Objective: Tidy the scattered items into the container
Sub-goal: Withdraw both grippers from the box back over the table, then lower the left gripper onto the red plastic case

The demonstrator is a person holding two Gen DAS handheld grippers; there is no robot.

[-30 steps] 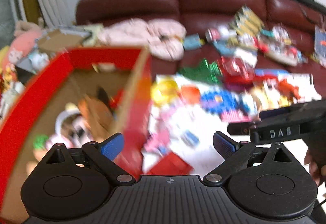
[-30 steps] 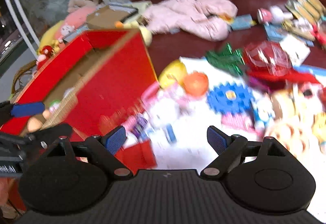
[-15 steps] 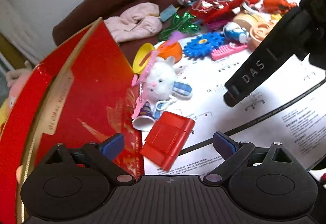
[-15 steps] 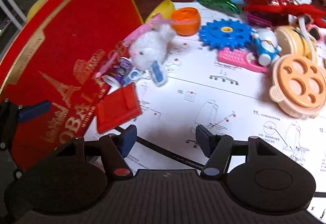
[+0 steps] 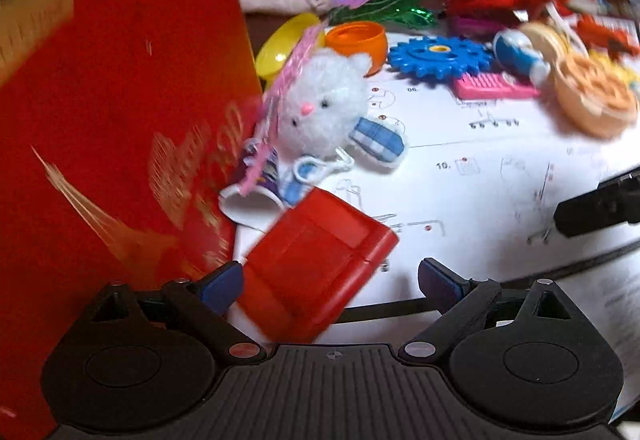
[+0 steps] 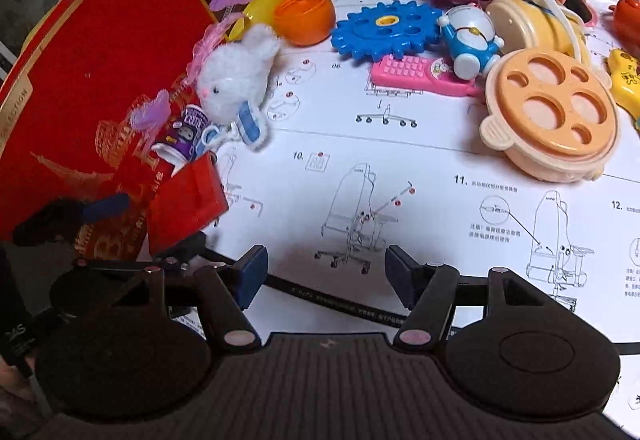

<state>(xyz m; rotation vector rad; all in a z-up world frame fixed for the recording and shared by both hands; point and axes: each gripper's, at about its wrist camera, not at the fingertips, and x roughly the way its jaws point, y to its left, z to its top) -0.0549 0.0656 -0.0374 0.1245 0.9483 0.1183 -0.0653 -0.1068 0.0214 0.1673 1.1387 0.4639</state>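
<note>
Red case (image 5: pixel 316 264) between open left hand-held gripper (image 5: pixel 330 280) fingers

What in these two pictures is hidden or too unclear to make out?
- Inside of the red box: both views show only its outer wall.
- Gold lettering on the box: smeared by motion blur in the left view.
- Small purple cup: partly covered by the white bunny and red case.
- Far toys: blurred in the left view.

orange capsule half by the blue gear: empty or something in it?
Empty as far as visible: the orange capsule half lies tipped, opening toward the camera, nothing showing inside.
</note>
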